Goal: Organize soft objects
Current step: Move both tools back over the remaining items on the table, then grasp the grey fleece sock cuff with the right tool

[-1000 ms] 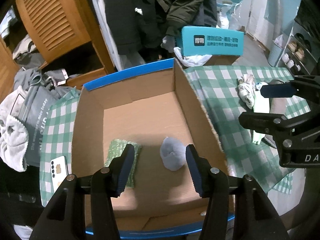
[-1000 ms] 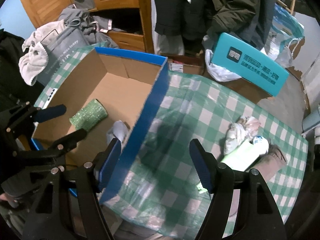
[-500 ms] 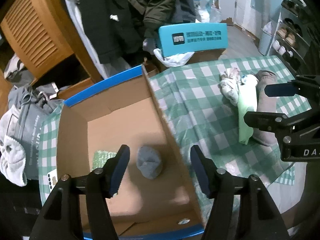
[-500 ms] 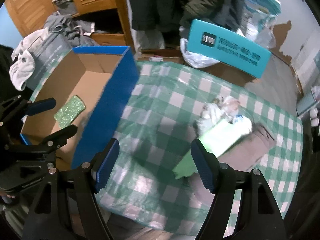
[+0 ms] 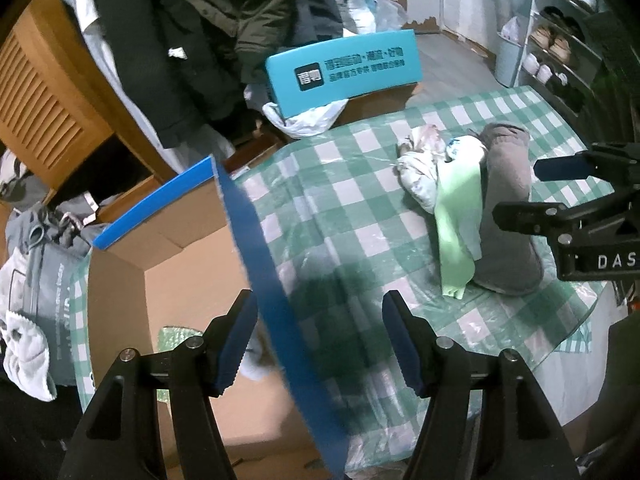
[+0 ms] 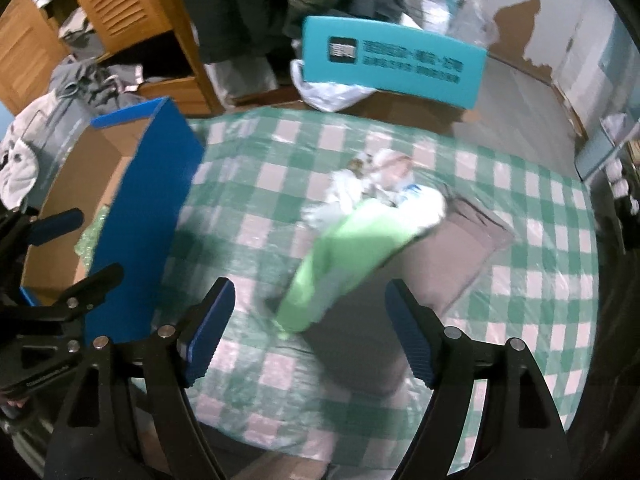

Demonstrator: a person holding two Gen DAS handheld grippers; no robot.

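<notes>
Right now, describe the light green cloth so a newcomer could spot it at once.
On the green-checked tablecloth, right of the blue-edged cardboard box, lies a small pile of soft things. The light green cloth drapes between a white bundle and a grey-brown roll; nothing else there is bright lime.

Both the left gripper and right gripper have black plastic arms, silver screws, ribbed blue pads; white "DAS" lettering marks one body.

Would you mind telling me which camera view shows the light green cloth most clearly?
The left wrist view shows the light green cloth best: sharp, draped between the white bundle and grey roll. The right wrist view has it larger but motion-blurred.
</notes>
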